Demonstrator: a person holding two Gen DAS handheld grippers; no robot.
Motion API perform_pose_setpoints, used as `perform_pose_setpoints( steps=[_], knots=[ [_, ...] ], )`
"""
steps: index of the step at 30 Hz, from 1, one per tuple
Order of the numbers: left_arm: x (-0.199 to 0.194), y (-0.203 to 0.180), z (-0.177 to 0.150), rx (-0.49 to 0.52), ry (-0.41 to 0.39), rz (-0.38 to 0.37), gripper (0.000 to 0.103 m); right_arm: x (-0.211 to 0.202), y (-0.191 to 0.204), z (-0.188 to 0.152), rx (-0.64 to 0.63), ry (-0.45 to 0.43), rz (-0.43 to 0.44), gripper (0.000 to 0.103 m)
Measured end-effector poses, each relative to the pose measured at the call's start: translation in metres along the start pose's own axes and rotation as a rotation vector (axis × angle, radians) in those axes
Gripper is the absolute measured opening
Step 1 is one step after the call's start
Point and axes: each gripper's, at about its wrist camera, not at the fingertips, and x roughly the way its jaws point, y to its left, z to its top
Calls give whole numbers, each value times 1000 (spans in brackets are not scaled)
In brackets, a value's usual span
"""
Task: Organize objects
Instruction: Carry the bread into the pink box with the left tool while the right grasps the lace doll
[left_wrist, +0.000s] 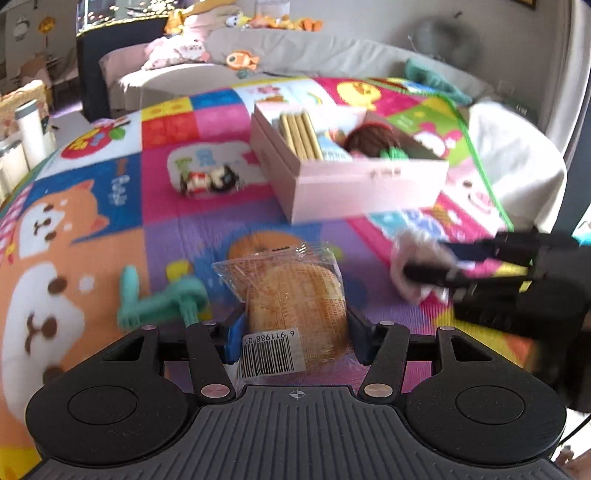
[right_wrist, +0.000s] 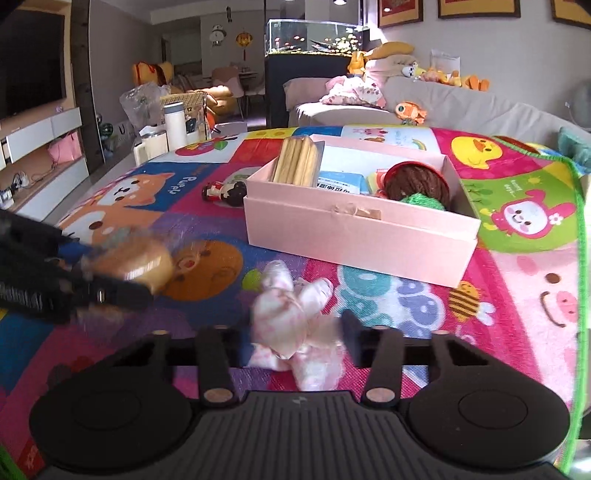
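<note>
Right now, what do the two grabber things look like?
Each hand-held gripper is black plastic. The left hand-held gripper has two thin link arms with shiny round rivets, blue pads on its fingers, two big round discs and a ribbed grey base with a small crosshair mark. The right hand-held gripper is built the same, though its fingers look blurred.
</note>
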Motion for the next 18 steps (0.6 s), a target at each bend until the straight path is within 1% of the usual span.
perform_pose_setpoints(
  steps=[3, 5, 9, 11, 14, 16, 18],
  knots=[
    [-4, -3, -9, -29, 5, -6, 60, -15, -1, -1, -12, -4, -6, 27],
    [-9, -4, -12, -35, -4, -3, 60, -28, -3, -1, -14, -15, 0, 25],
    [-20, -11, -14, -29, -24, -7, 60, -56, -8, 4, -6, -55, 11, 22],
    [-25, -14, -10, -26, -49, -17, 60, -71, -13, 8, 14, -86, 17, 22],
    [-33, -18, 8, -33, -123, -66, 60, -90, -24, 14, 52, -142, 19, 22],
    [-34, -22, 31, -30, -179, -107, 60, -98, -30, 16, 66, -175, 12, 22],
    [-26, -26, 58, -19, -212, -124, 60, -100, -37, 16, 81, -202, 6, 22]
  ],
)
